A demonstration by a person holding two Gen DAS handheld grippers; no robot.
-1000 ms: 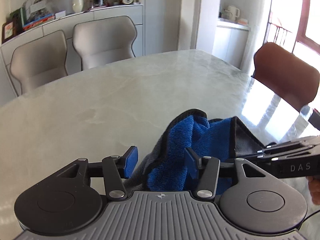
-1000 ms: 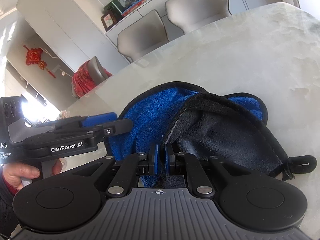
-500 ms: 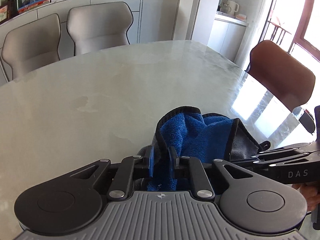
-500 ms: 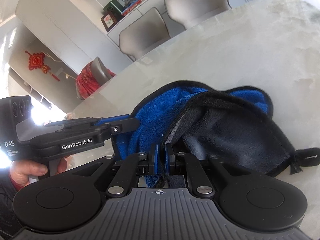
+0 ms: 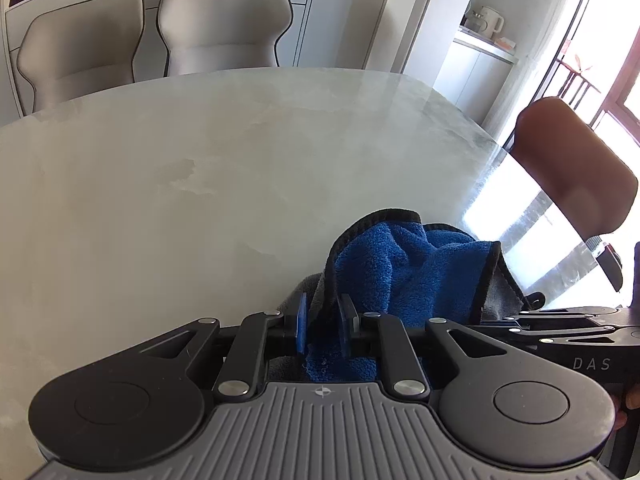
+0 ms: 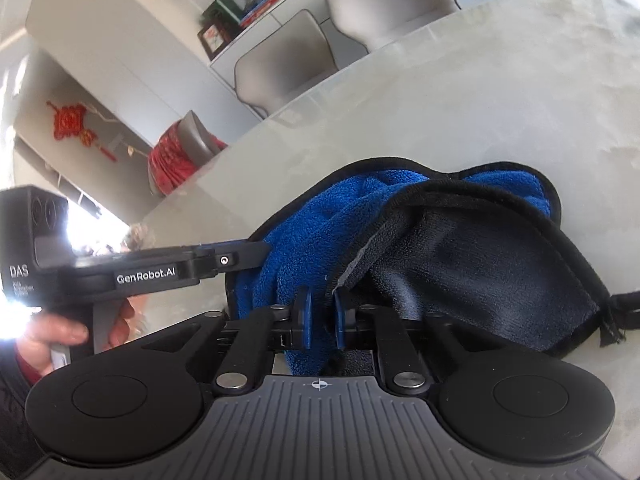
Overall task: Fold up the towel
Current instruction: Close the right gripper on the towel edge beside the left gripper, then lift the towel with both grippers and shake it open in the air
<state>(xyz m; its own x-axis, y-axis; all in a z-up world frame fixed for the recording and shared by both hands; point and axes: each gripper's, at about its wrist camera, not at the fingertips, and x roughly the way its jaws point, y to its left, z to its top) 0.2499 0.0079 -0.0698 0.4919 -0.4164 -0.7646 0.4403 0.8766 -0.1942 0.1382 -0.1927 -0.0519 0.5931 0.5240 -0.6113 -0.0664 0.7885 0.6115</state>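
Both tongs, the left tongs (image 5: 323,322) and right tongs (image 6: 319,318), are clamped on the near edge of the crumpled towel (image 6: 420,248) lying on the tabletop (image 5: 200,168); draw them apart evenly, keeping the hem taut, before laying the fold.

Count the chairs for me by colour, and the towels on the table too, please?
Grey chairs: 2
Brown chair: 1
Towel, blue and grey, on the table: 1
Total: 4
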